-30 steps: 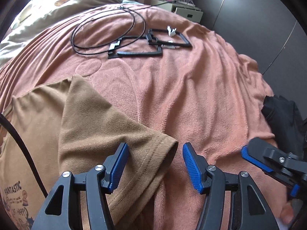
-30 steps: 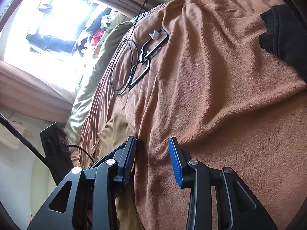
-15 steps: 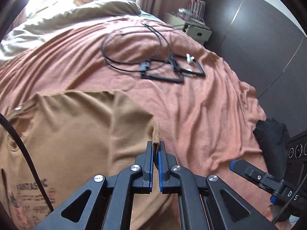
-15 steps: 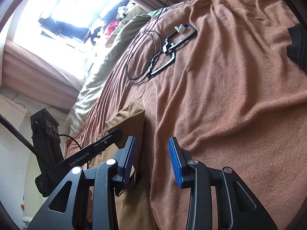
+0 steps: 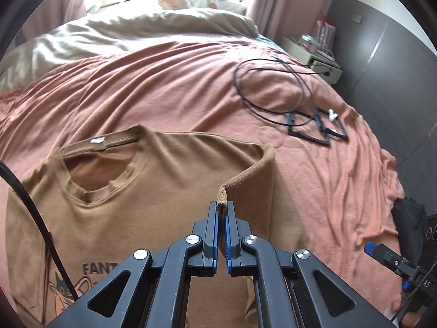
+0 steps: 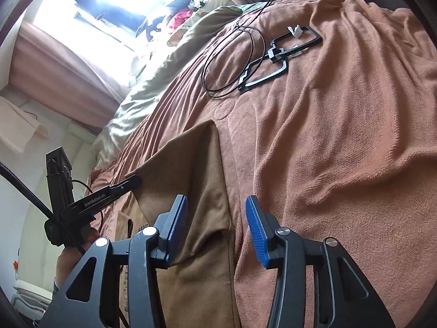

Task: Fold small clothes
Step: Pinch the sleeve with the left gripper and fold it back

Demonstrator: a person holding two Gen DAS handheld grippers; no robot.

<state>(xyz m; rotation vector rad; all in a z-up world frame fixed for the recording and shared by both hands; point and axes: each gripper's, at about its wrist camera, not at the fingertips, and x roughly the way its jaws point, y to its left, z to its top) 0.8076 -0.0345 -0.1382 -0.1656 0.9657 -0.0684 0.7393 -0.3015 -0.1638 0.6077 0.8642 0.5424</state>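
While the brown T-shirt (image 5: 153, 207) lies front-up on the salmon-pink blanket (image 5: 169, 82), its neckline toward the far pillows and a printed picture with letters low on its chest, the left gripper (image 5: 221, 205) is clamped tight on the hem of one sleeve, which rises from the shirt's right edge and curls over to the blue pads. From the right wrist view, the same gripper (image 6: 133, 181) reaches across the shirt from the left, carried by a hand at the frame's lower left. The right gripper (image 6: 217, 218) hangs just above the shirt's side edge with its jaws opening; the folded brown fabric (image 6: 202, 191) lies under the gap, the left pad over the cloth and the right pad over bare blanket, neither pressing on it. Farther up the blanket, well apart from the shirt, sit a looped black cable (image 5: 270, 87) and two black frames (image 5: 316, 125). A dark garment (image 5: 409, 216) lies at the blanket's right edge.
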